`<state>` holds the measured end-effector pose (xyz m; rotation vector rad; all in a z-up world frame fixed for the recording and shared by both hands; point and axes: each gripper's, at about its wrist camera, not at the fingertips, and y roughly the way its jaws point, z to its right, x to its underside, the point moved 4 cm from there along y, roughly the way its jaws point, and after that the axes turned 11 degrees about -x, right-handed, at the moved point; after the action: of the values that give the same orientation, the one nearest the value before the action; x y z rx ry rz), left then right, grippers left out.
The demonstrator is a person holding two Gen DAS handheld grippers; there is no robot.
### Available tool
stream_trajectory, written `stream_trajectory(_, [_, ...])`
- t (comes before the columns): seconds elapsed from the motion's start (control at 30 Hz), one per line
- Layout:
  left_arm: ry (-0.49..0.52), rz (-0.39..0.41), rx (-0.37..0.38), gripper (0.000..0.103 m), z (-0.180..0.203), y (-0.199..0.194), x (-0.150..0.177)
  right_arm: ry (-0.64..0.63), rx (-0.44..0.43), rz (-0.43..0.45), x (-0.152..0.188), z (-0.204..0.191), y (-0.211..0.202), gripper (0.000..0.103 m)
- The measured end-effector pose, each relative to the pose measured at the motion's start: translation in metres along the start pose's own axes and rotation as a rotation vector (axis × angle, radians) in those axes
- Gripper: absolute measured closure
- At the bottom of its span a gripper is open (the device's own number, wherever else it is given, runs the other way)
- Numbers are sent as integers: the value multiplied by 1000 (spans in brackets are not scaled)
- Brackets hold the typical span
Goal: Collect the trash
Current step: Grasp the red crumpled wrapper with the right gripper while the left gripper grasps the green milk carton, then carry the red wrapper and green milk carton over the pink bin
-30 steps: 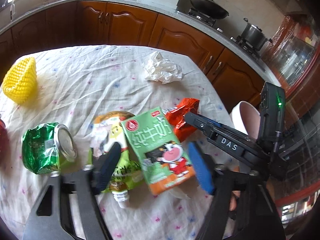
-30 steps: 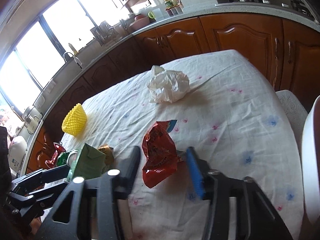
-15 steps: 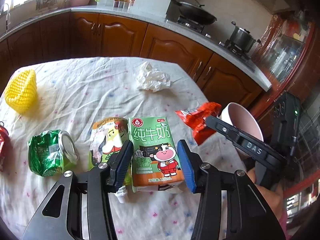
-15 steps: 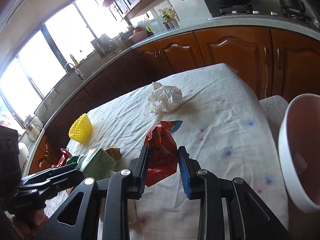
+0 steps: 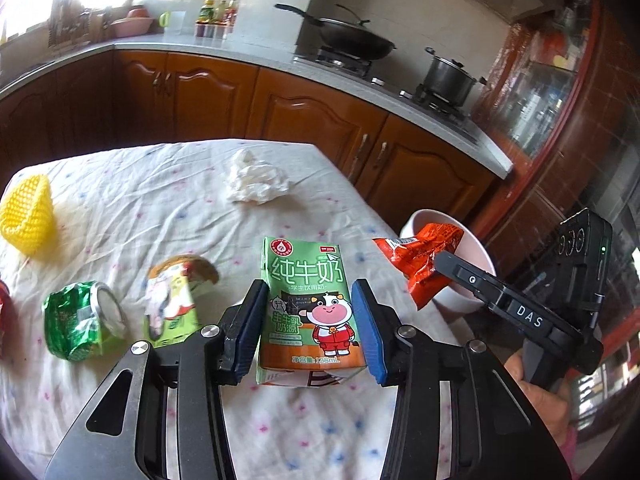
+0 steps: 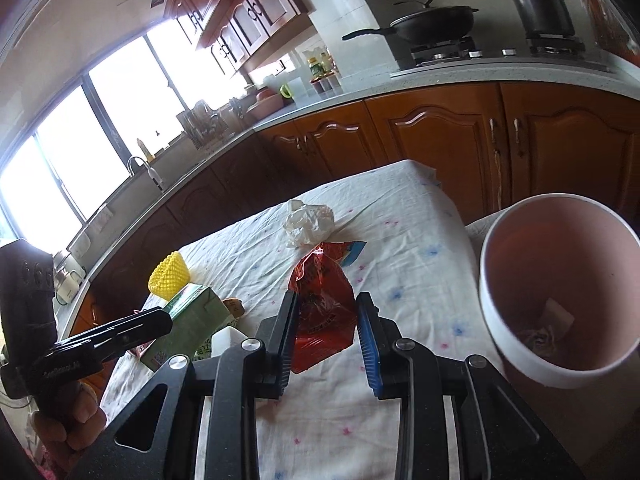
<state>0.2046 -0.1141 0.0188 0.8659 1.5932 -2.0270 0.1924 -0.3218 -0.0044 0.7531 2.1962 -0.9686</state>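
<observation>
The green milk carton (image 5: 310,308) is upright, long axis vertical, printed front facing the left wrist camera, lifted above the tablecloth (image 5: 160,208) near its right edge. The left gripper (image 5: 310,330), whose jaws have just been closing, is clamped on its two sides. The right gripper (image 6: 326,336) pinches a crumpled red wrapper (image 6: 324,312), w/ its top pointing away, beside the pink bin (image 6: 560,292) off the table's right edge.
</observation>
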Motion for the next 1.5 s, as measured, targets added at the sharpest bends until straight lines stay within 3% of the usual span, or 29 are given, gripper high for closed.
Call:
stream_trajectory(1.03, [168, -3, 155, 61, 129, 25, -21, 101, 182, 159, -1, 81, -116, 74])
stream_trajectory(1.5, [258, -57, 213, 61, 204, 72, -43, 131, 257, 177, -21, 124, -127, 74])
